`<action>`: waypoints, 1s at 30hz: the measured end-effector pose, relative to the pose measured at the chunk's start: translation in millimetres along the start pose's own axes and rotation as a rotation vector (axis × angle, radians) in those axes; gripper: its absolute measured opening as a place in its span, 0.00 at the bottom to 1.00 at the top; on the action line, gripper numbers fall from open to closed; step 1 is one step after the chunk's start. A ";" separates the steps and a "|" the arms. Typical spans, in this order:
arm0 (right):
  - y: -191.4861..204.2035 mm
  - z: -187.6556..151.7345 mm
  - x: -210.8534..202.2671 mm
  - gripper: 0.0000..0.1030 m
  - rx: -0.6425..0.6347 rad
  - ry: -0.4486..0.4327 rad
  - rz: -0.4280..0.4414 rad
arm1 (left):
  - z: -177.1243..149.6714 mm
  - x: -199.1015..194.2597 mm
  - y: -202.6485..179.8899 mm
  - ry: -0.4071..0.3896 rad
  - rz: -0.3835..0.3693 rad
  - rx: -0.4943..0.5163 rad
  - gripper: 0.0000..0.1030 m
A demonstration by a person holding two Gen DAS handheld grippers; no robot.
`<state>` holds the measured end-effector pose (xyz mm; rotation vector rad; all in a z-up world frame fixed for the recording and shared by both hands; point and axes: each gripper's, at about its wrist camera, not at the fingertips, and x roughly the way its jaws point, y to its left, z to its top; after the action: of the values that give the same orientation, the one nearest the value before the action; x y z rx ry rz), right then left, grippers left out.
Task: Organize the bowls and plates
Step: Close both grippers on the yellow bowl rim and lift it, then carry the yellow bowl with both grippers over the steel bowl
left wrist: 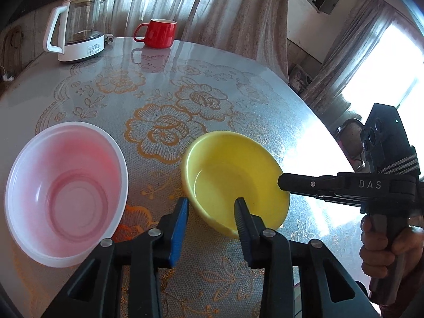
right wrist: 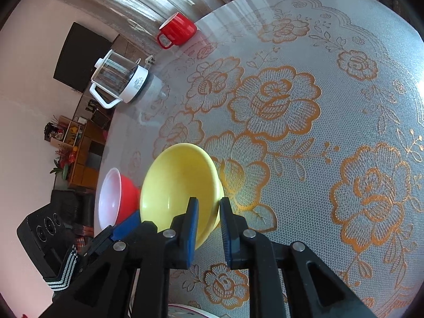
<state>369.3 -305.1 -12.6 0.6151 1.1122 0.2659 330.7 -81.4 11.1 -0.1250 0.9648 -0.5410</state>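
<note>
A yellow bowl (left wrist: pixel 233 180) sits on the table, right of a red bowl with a white inside (left wrist: pixel 66 193). My left gripper (left wrist: pixel 212 206) is open, its fingers astride the yellow bowl's near rim without clamping it. My right gripper (right wrist: pixel 209 209) straddles the yellow bowl's (right wrist: pixel 180 185) opposite rim with a narrow gap; whether the pads touch the rim is unclear. It reaches in from the right in the left wrist view (left wrist: pixel 283 181). The red bowl (right wrist: pixel 116 198) lies beyond the yellow one in the right wrist view.
A lace-patterned cover with orange flowers lies on the round table (left wrist: pixel 198 87). A red mug (left wrist: pixel 157 33) and a glass kettle with a white base (left wrist: pixel 79 26) stand at the far edge. A plate's rim (right wrist: pixel 185 311) shows at the near edge.
</note>
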 end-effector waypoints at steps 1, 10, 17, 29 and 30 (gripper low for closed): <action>-1.3 -0.6 0.9 0.10 -0.007 0.002 -0.007 | -0.6 -0.2 2.2 -0.008 0.009 -0.009 0.21; 3.1 -7.0 -8.1 0.08 -0.040 -0.005 -0.021 | -7.9 -13.3 -1.4 -0.020 -0.007 -0.014 0.19; 16.7 -16.0 -28.8 0.08 -0.057 -0.025 0.010 | -13.4 -41.0 -7.9 -0.055 -0.019 -0.011 0.19; 38.0 -52.3 -60.6 0.08 -0.077 -0.052 0.055 | -38.6 -105.0 -25.2 -0.141 -0.031 -0.001 0.19; 40.0 -55.9 -63.2 0.08 -0.079 -0.056 0.058 | -41.6 -109.1 -26.6 -0.147 -0.031 -0.002 0.19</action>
<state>295.8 -285.8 41.7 0.5819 1.0265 0.3398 238.0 -45.1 77.6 -0.1789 0.8216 -0.5517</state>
